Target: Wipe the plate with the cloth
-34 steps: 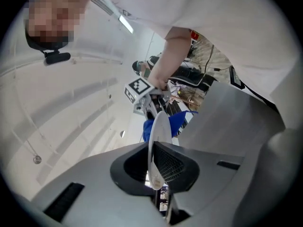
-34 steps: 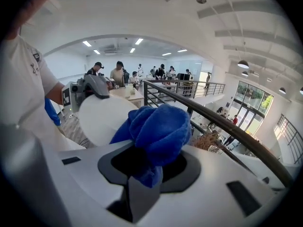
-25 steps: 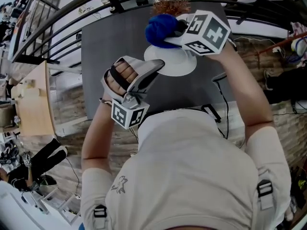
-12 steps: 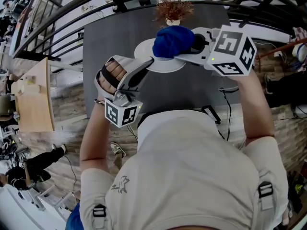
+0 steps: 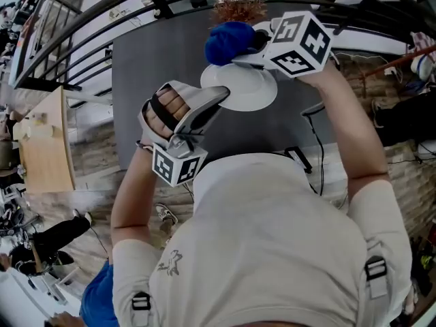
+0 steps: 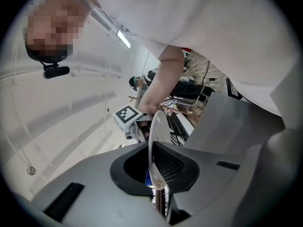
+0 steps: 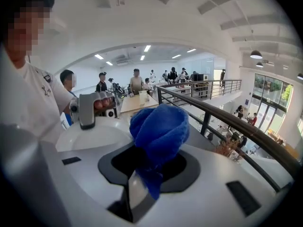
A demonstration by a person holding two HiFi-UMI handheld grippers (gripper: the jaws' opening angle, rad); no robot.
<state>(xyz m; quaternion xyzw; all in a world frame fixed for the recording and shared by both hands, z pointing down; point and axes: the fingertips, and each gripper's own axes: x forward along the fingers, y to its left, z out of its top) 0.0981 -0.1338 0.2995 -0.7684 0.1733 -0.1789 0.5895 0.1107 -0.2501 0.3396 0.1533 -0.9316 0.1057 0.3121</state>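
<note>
Clamping the plate [image 5: 242, 90], round from overhead but edge-on up close, left tongs [image 6: 159, 195]; right tongs [image 7: 142, 188] pinching cloth [image 7: 158, 126].

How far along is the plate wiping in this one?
Done: both pickups. The left tongs are shut on the rim of the white plate, and the right tongs are shut on the bunched blue cloth. In hand: the cloth sits at the plate's far edge, though contact is unclear. Left: wiping the rest of the plate; no dirt shows to judge progress by.
</note>
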